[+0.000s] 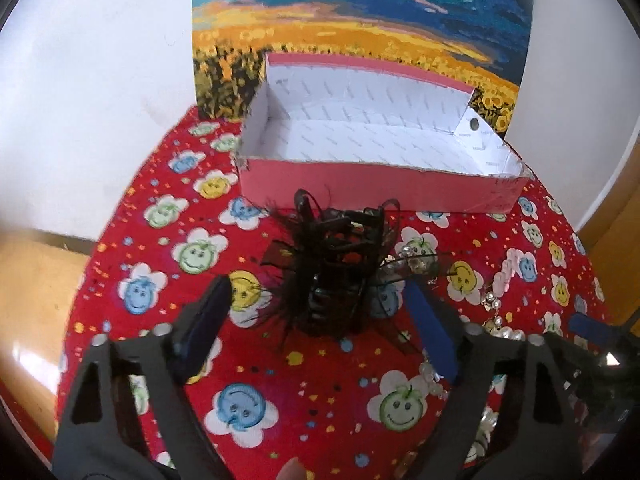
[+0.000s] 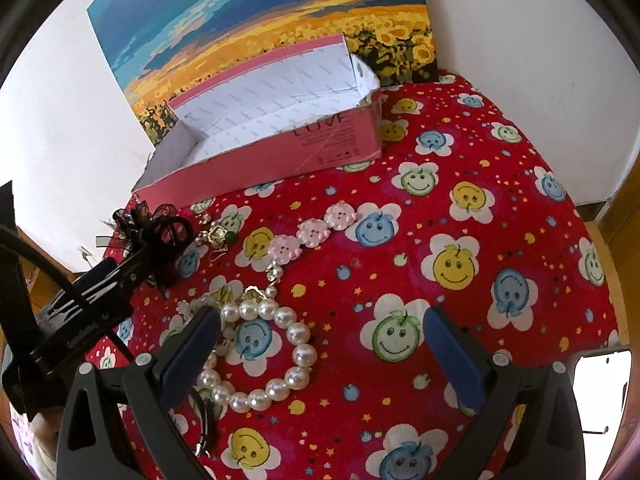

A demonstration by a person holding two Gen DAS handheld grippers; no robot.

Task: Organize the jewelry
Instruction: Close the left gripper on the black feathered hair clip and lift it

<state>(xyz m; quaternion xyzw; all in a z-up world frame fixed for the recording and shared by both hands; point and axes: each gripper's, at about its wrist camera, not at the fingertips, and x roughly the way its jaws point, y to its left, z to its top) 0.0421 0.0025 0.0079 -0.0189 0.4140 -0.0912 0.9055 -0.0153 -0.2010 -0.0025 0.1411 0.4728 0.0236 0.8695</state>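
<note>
1. Left wrist view: the left gripper [image 1: 320,322], jaws parted and clear, straddles a black feathered hair clip [image 1: 332,268] lying near the pink box [image 1: 372,190]; light, springy, best pinched across its rigid plastic body.
2. Right wrist view: the right gripper [image 2: 322,354] gapes empty over a pearl bracelet [image 2: 266,354]; smooth beads look slippery.

Tabletop [image 2: 500,152], round, covered by a red cloth printed with smiley-faced flowers in blue, yellow and green.

Lying directly on it:
- Pink cardboard box [image 2: 280,148], open-topped, white lining, at the far edge against a sunflower-field painting [image 2: 248,12].
- Black feathered hair clip [image 1: 332,268], just in front of the box.
- Pearl bracelet [image 2: 272,356], a closed loop, at the near left.
- Strand of pink flower-shaped pieces [image 2: 316,232], running diagonally toward the bracelet.
- Small gold-toned earrings [image 2: 218,236], one with a green bead, between clip and strand.
</note>
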